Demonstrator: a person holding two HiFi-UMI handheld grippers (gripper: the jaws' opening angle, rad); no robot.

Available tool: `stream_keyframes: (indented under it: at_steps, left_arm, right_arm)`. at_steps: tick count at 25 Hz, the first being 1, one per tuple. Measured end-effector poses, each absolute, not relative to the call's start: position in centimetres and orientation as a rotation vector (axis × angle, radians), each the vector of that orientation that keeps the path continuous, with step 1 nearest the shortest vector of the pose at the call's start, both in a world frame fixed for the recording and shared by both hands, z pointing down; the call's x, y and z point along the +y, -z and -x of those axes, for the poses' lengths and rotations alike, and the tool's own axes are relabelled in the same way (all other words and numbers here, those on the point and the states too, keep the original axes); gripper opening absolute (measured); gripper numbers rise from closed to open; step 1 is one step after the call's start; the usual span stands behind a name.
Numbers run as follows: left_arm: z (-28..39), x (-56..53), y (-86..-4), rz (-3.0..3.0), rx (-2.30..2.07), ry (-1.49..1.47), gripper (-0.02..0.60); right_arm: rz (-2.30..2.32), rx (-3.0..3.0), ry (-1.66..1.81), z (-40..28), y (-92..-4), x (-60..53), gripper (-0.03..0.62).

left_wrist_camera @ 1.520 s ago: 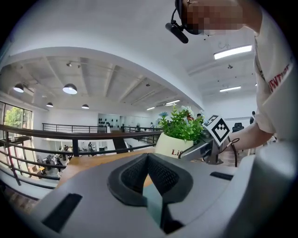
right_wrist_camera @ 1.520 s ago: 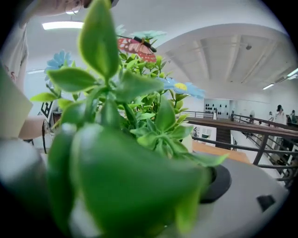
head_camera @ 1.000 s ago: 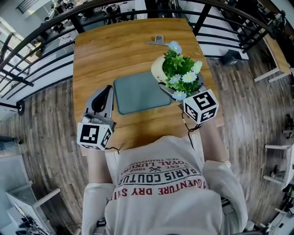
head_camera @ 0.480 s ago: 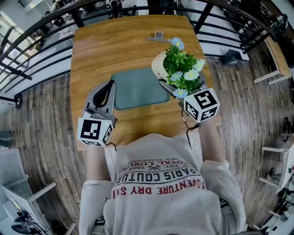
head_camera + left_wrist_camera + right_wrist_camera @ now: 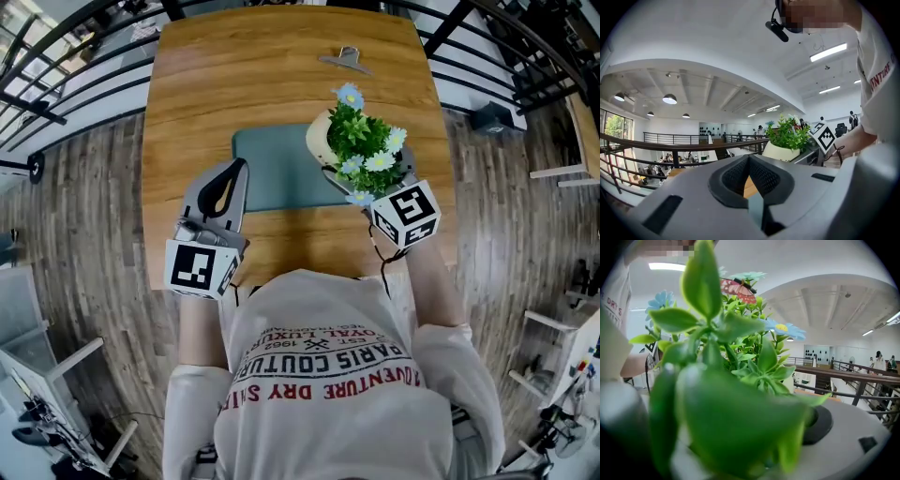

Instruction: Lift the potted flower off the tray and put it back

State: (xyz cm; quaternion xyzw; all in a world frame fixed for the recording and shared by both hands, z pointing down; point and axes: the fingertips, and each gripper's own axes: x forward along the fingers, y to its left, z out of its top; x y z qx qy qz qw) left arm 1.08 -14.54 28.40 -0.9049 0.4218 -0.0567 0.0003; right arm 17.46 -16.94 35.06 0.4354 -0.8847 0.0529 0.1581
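While the right gripper (image 5: pixel 364 176) clamps the potted flower (image 5: pixel 359 139), we see the cream pot over the right edge of the tray (image 5: pixel 277 173), tilted toward the tray's middle. Leaves fill the right gripper view and only one dark pad shows past them, so the pot is probably between the jaws, but contact is hidden. We cannot tell if the pot's base touches the tray. The left gripper (image 5: pixel 238 171) hangs at the tray's near-left corner, tips just by the tray's left edge. Its jaws are together at the tips and grip nothing. The tray lies flat on the wooden worktop (image 5: pixel 216 84). A metal clip (image 5: pixel 345 60) lies well beyond the tray's far side.
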Motion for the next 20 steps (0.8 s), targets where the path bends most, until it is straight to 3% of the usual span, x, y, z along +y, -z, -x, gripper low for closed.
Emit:
stream_keyframes:
  at_steps: [20]
  left_arm:
    - [2.0, -15.6, -38.8, 2.867, 1.669, 0.283, 0.012]
  right_arm:
    - [-0.586, -2.530, -0.221, -8.0, -52.7, -18.6, 0.499]
